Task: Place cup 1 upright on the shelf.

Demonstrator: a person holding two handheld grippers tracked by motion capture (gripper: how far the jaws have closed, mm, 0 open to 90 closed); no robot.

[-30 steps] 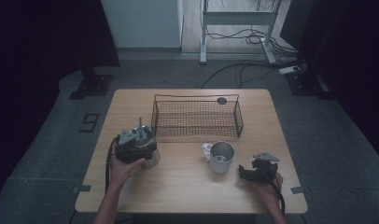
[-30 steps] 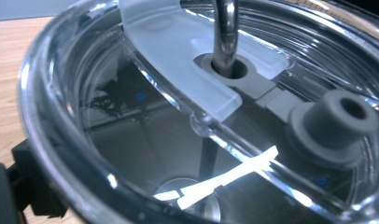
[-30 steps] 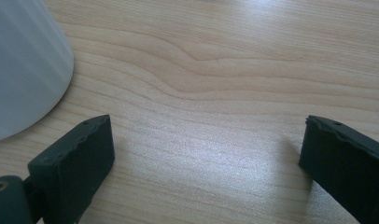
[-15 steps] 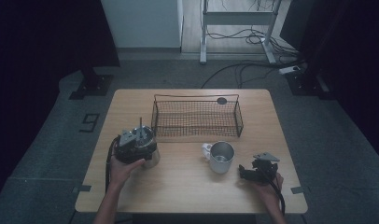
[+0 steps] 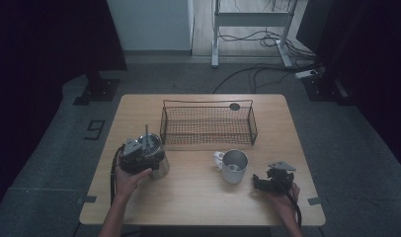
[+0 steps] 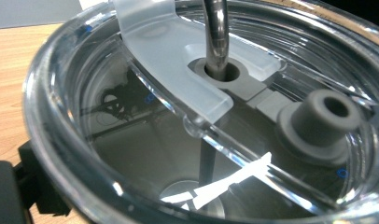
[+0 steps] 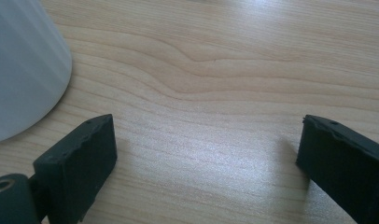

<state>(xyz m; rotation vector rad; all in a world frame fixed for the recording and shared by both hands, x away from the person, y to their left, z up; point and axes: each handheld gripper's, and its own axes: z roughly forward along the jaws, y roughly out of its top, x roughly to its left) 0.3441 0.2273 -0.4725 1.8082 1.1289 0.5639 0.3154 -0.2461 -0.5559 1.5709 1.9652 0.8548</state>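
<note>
At table's 8 o'clock, my left gripper (image 5: 139,154) sits over a lidded steel tumbler (image 5: 161,165); I cannot tell its jaw state. My right gripper (image 5: 260,183), 4 o'clock, jaws wide, empty, beside mug (image 5: 234,165); wire basket (image 5: 208,124) at 12.

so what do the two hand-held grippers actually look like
Both are black, blocky tools. The right hand-held gripper has two flat black rectangular jaws with rough-edged tips, a grey three-cornered plate on top and a black cable trailing along the forearm. The left hand-held gripper carries grey parts on top and a looping black cable. No sleeves are visible on the forearms.
</note>
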